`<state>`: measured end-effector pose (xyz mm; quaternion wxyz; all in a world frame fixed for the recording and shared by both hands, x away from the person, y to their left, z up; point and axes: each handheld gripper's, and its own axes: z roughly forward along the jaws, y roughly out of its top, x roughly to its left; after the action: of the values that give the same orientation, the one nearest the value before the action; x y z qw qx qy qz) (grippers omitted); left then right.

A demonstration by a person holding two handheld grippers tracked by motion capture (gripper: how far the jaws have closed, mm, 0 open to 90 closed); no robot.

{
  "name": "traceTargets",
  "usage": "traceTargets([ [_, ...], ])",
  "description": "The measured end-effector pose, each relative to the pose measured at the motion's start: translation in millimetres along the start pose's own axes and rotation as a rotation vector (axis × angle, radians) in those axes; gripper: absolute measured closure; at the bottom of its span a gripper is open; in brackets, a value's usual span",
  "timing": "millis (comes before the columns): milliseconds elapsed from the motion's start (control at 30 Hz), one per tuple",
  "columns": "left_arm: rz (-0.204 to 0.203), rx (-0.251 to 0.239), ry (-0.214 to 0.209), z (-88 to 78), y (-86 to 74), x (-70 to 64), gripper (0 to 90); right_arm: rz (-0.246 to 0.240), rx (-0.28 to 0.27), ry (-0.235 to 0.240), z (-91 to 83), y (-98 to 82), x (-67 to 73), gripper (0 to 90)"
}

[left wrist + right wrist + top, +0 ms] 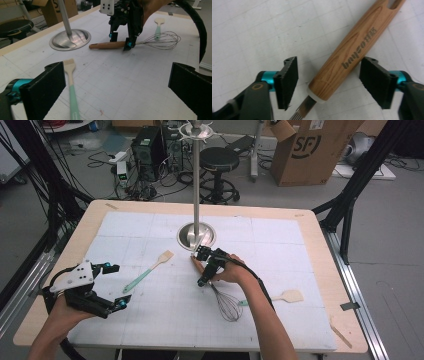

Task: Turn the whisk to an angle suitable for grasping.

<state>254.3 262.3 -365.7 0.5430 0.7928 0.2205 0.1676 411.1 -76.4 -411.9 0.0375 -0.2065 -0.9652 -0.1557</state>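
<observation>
Counter (150, 320): whisk (222, 300) lies flat at centre-right, wooden handle toward stand base (186, 236), wires toward person. Right gripper (328, 80) nearer, straddles handle just above ferrule; fingers (287, 82) part-closed, handle between, slanted across gap, left pad not touching. Left gripper (116, 285) well apart, fingers wide open, empty.

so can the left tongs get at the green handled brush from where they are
Probably yes. The left tongs stand open, and the brush lies flat on the mat just beside them with nothing between. The right tongs are off at the whisk, out of the way.
</observation>
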Motion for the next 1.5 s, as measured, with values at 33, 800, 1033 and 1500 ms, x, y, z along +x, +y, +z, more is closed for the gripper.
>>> traceTargets([
  [33,0.0,0.0,0.0,0.0,0.0,0.0,1.7,0.0,0.0,0.0,0.0,0.0,0.0,32.7],
  [800,0.0,-0.001,0.001,-0.1,0.0,-0.2,1.7,0.076,0.036,0.033,-1.5,4.5,2.8,57.5],
  [1033,-0.002,-0.002,-0.003,0.5,0.2,-0.7,1.6,0.143,0.053,0.072,-1.7,4.7,2.5,62.8],
  [1500,-0.001,0.001,-0.004,0.5,-0.3,-0.2,1.6,0.11,0.068,0.138,-5.1,5.5,10.0,68.6],
])
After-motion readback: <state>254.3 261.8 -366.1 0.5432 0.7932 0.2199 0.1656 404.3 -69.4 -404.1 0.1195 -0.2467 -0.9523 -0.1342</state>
